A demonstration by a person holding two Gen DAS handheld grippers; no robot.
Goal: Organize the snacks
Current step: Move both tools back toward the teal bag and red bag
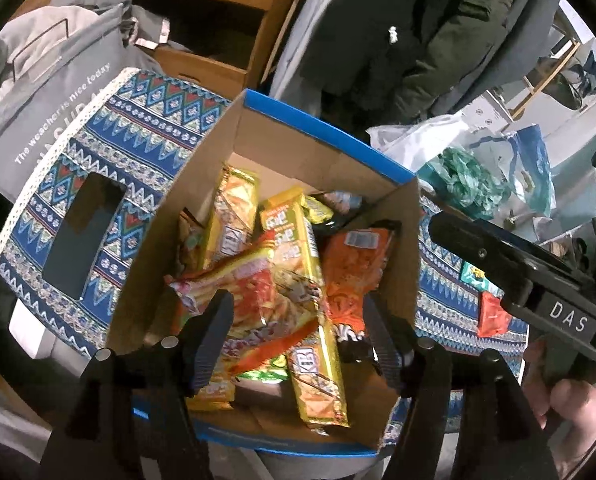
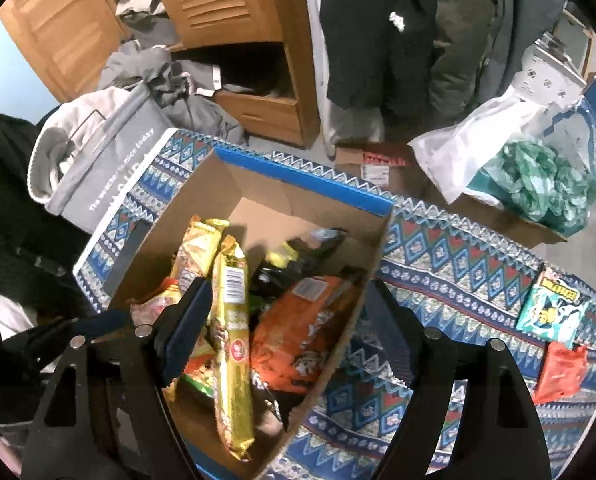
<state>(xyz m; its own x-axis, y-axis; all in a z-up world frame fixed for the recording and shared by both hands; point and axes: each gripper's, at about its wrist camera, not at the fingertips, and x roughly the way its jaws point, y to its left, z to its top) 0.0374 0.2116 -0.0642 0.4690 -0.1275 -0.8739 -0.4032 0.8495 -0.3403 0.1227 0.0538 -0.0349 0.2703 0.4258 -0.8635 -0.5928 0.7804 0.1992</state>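
Cardboard box (image 1: 281,148), blue-edged, stands open on the patterned blue cloth covering the surface (image 1: 145,120), and it holds the snack packets in a loose heap. I see my left gripper (image 1: 298,336) hovering over the box with its jaws spread; nothing is pinched, though the packets lie just below and between the fingers (image 1: 213,336). Longest piece under it is a yellow biscuit packet (image 1: 306,292), its long axis running from the far side of the box toward my camera, near end tilted slightly right. A second yellow packet (image 1: 233,216) lies beside it on the left, roughly parallel, pointing away. An orange bag (image 1: 354,264) leans against the right wall of the box. My right gripper (image 2: 285,340) also stands spread and empty, straddling the box's right wall, one finger inside and one outside over the cloth. From that view a gold packet (image 2: 233,336) runs lengthwise toward me. Still out on the cloth, well right of the box: a teal packet (image 2: 550,308) and a small orange packet (image 2: 562,372), just beside each other.
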